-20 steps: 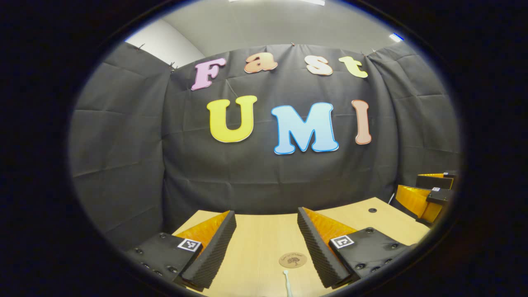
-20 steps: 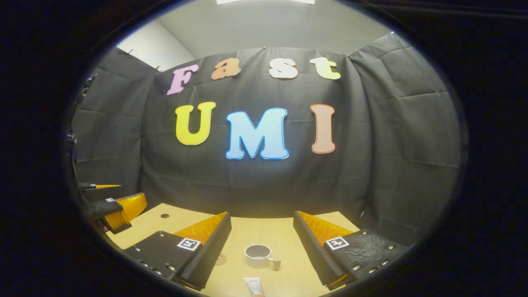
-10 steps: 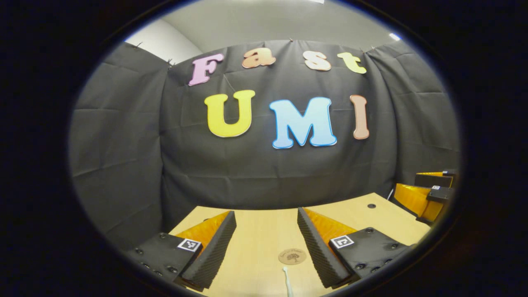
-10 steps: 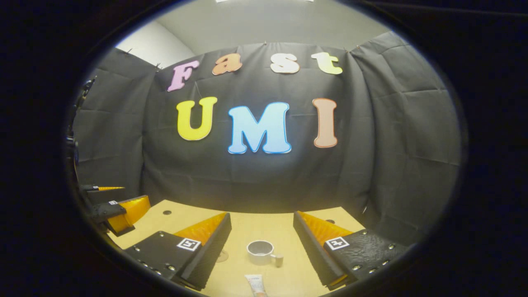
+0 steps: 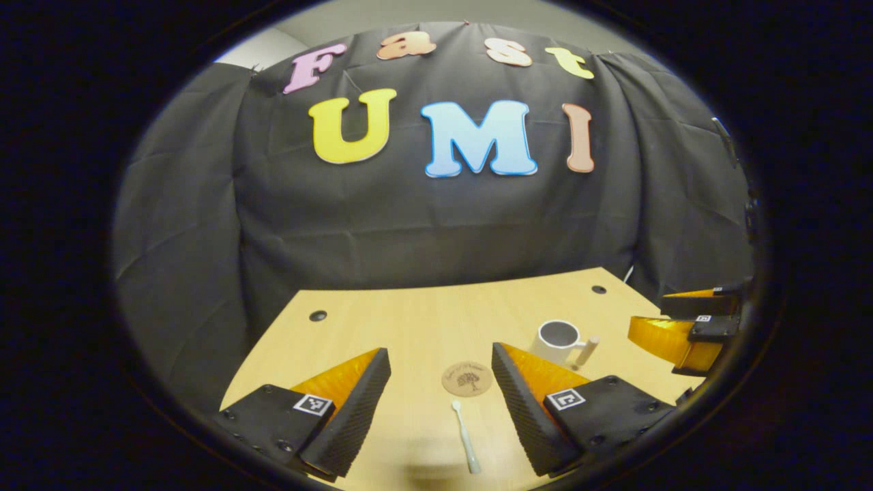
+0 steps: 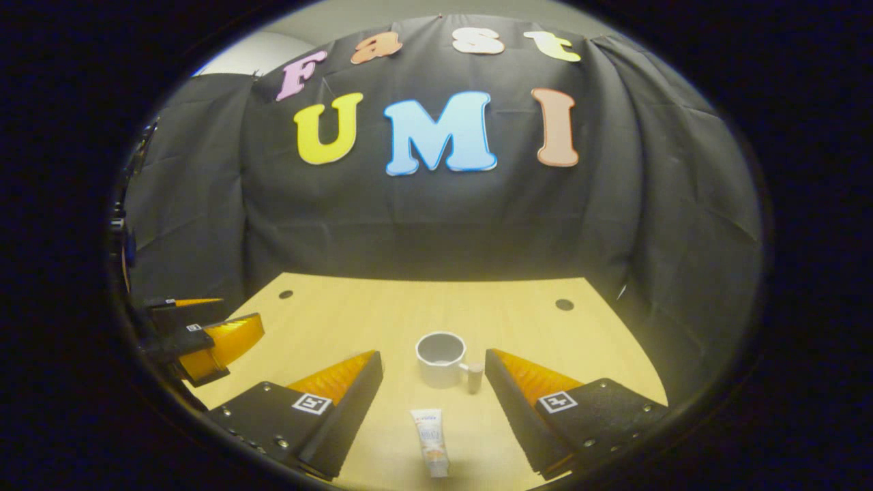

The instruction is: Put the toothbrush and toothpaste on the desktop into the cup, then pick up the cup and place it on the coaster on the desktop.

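The tabletop [image 5: 409, 327] is slippery, I think. The cup [image 6: 441, 359] near its middle could tip if I bump it. The toothpaste [image 6: 431, 440] and thin toothbrush [image 5: 466, 447] lie flat nearer me — they could slide. My left tongs [image 5: 436, 416] and right tongs [image 6: 433, 409] are wide apart, holding nothing.

Cup [image 5: 558, 339]: lower body hidden behind a finger of the left gripper [image 5: 440, 409].
Coaster [image 5: 467, 378]: printed mark too small to tell.
Toothpaste [image 6: 431, 432]: label blurred.
Right gripper [image 5: 685, 329]: cut off at picture's edge.
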`<control>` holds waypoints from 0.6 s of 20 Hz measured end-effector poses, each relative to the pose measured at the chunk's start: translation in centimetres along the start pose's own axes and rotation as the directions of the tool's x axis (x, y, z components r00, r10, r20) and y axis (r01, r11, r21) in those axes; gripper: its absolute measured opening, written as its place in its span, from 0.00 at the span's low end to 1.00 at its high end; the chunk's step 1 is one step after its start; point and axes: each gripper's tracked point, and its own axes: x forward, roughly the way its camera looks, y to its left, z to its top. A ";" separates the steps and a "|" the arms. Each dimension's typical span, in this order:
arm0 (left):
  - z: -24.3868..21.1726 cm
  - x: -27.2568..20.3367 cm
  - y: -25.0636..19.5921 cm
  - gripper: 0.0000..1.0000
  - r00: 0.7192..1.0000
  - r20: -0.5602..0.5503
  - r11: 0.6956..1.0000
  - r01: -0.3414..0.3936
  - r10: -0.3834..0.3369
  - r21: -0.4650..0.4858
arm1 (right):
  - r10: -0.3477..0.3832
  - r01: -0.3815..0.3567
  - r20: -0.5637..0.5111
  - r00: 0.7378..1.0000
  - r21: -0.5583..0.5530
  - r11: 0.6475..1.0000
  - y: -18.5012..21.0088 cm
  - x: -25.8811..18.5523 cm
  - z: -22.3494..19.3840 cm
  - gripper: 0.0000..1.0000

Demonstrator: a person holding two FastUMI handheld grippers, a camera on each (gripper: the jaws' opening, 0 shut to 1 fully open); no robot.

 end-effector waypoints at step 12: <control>-11.5 4.3 -1.2 0.99 0.942 -0.333 0.998 0.030 -0.044 -0.046 | 0.072 -0.075 -0.285 0.956 0.001 0.997 0.8 3.5 -7.5 0.94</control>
